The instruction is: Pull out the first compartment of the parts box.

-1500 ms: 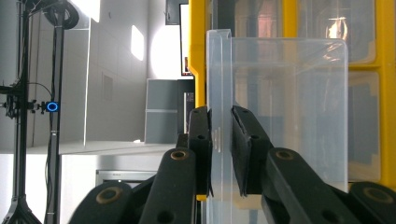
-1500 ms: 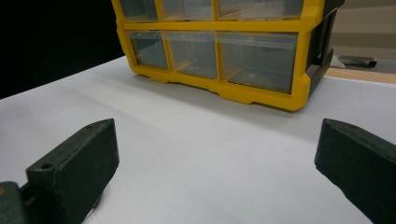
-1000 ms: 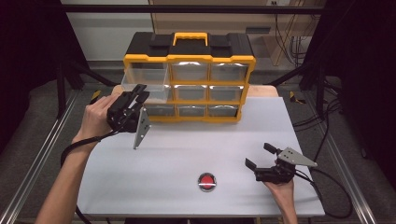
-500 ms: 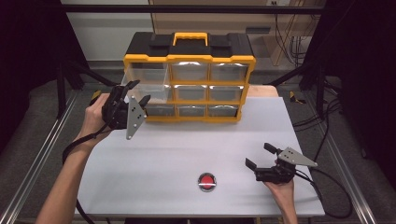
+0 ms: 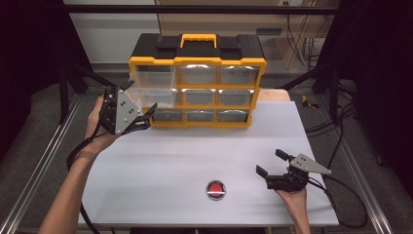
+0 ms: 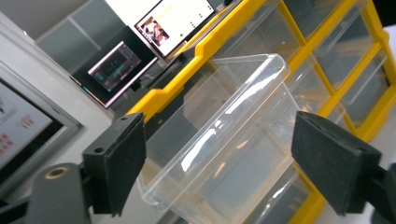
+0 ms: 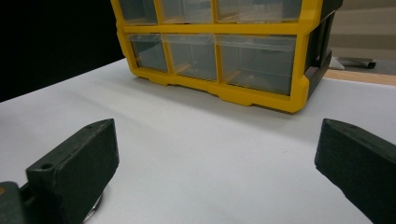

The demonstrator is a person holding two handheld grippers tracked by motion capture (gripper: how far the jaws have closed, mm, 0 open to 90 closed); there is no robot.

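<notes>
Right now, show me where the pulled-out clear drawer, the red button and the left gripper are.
pulled-out clear drawer (image 6: pixel 224 140), left gripper view, on its clear front wall.
red button (image 5: pixel 215 189), high view, on its red top.
left gripper (image 5: pixel 141 109), high view, midway between its open fingertips.

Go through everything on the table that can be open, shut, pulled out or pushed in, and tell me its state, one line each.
Clear drawer, middle row, left column: pulled out, looks empty.
Other drawers: pushed in.
Yellow organizer: upright, carry handle folded down.
Left hand-held gripper: open, jaws just opening, drawer front between them untouched.
Right hand-held gripper: open, nothing between the jaws.
Red button: untouched.
</notes>
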